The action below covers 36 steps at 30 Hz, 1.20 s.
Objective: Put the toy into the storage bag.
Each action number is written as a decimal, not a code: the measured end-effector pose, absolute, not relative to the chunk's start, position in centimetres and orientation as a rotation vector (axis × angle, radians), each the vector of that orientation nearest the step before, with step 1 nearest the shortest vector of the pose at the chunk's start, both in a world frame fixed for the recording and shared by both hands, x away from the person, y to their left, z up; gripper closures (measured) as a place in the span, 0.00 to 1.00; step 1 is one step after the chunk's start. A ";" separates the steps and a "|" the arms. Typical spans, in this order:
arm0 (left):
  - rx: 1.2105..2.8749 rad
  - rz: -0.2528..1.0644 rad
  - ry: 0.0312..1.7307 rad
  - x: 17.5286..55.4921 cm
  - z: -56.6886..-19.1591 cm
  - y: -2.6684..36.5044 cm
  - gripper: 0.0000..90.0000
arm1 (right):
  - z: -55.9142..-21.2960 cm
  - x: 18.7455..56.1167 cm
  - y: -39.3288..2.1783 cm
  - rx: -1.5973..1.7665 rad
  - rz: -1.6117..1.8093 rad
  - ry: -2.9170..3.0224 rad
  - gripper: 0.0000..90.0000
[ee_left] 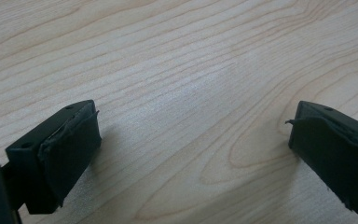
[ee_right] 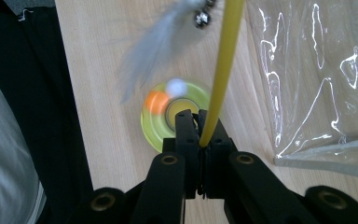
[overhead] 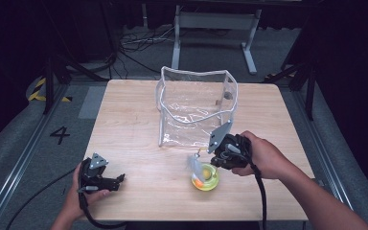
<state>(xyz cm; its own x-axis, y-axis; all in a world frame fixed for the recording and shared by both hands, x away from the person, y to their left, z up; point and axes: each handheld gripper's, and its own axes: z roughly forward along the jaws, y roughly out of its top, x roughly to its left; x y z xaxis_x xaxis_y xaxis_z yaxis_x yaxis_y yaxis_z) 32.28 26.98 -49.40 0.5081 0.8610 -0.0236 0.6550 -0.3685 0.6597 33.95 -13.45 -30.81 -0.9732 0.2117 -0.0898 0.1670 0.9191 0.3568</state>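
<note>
Dark floor with cables and a painted numeral is seen around a pale wooden worktop (overhead: 139, 120) that takes up the middle of the high view. At the lower left of that view, the left tool (overhead: 120, 179) is held low over the worktop edge by the left hand (overhead: 79, 199); in the left gripper view its jaws are seen standing wide apart with nothing but bare wood grain between them. Above the centre, a clear plastic bag (overhead: 196, 108) with a white rim is stood upright and open. At the lower centre right, a round yellow-green toy (overhead: 205, 178) is seen lying on the worktop, just in front of the bag. A thin yellow stick (ee_right: 221, 70) is clamped between the closed jaws of the right tool (ee_right: 200, 135), with a grey feather (ee_right: 154, 51) and small bells at its far end.
</note>
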 end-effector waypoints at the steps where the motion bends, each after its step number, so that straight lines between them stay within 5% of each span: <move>1: 2.140 0.434 1.232 32.3 -49.4 27.1 0.03 | -30.7 34.0 -13.6 0.293 0.527 2.956 0.98; 36: 2.131 0.451 1.242 32.2 -49.3 27.1 0.06 | -26.2 36.7 -24.1 0.560 0.420 2.818 0.98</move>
<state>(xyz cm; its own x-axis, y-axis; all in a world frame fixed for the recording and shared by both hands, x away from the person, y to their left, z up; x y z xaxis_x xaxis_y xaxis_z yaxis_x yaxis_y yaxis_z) 32.21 27.09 -49.34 0.4987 0.8666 -0.0175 0.6535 -0.3627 0.6644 36.67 -24.11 -26.25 -0.8984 0.4033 -0.1737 0.3350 0.8853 0.3225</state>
